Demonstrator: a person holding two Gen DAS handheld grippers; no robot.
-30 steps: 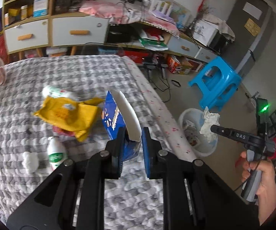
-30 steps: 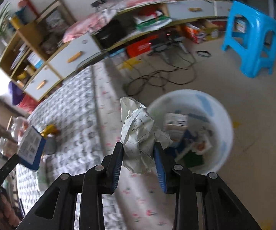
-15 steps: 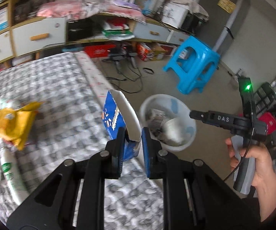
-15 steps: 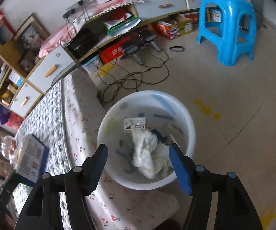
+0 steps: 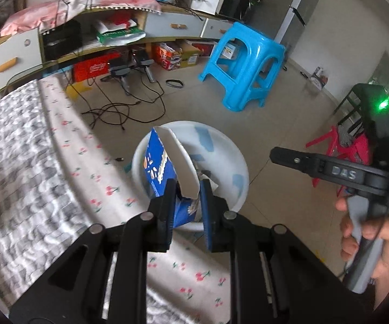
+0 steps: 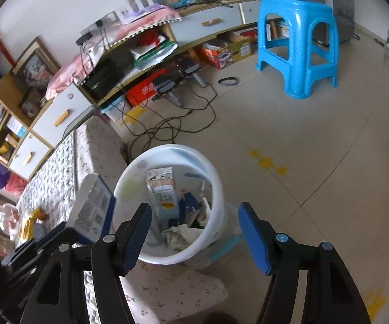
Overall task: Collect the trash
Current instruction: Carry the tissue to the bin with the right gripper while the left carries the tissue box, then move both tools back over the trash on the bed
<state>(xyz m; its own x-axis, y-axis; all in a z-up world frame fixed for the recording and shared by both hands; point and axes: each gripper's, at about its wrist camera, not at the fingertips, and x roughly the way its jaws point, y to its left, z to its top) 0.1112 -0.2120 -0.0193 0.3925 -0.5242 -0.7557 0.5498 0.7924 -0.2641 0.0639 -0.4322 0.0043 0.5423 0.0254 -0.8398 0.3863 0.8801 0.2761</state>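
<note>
On the tiled floor the white bin (image 6: pixel 167 253) now holds the crumpled paper (image 6: pixel 179 236) that the right gripper (image 6: pixel 194 239), now wide open and empty, has dropped, while the left gripper (image 5: pixel 187 210) brings its firmly clamped blue box (image 5: pixel 158 172) above this bin, ready to drop next.

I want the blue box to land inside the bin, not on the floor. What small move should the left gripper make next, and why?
Probably carry the left gripper a little further over the white bin, then open. It is shut on the blue box, which from the right wrist view sits by the rim, not clearly above the opening. The right gripper is open and empty.
</note>
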